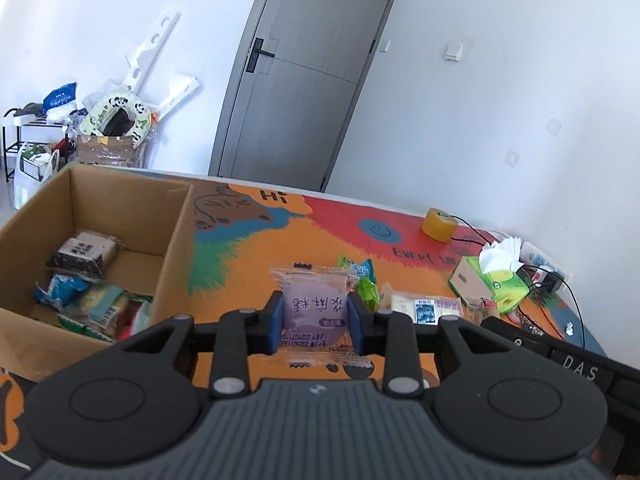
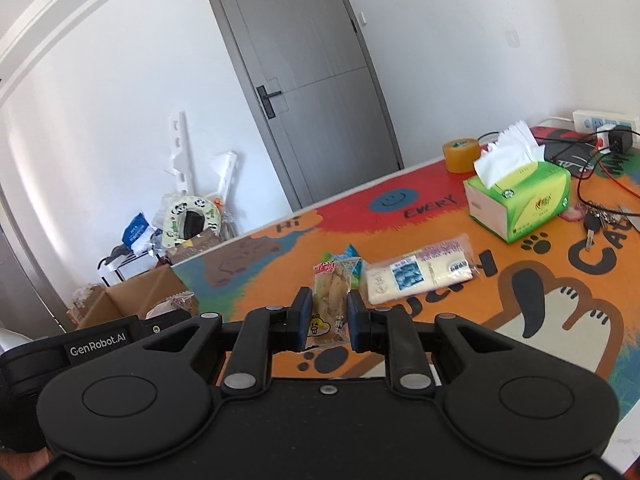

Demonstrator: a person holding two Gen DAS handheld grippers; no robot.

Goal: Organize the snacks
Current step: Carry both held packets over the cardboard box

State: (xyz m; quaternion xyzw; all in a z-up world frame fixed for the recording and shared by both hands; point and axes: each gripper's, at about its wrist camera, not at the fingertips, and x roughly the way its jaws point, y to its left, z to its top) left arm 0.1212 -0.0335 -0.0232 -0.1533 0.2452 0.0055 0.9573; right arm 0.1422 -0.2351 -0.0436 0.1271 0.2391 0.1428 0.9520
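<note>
My left gripper (image 1: 314, 320) is shut on a purple round pastry in a clear wrapper (image 1: 314, 308), held above the colourful table mat. A cardboard box (image 1: 176, 248) stands to its left with several snack packs (image 1: 86, 280) inside. My right gripper (image 2: 328, 320) is shut on a clear pack of yellowish snacks with a red label (image 2: 330, 300). A white bread pack with a blue picture (image 2: 420, 276) lies on the mat just right of it; it also shows in the left wrist view (image 1: 420, 306). Small green and blue packets (image 1: 360, 276) lie behind the pastry.
A green tissue box (image 2: 520, 200), a roll of yellow tape (image 2: 460, 156), keys (image 2: 596, 220), cables and a power strip (image 2: 604, 122) sit at the table's right. The cardboard box shows at the left in the right wrist view (image 2: 132, 300). A grey door (image 2: 312, 80) and floor clutter lie beyond.
</note>
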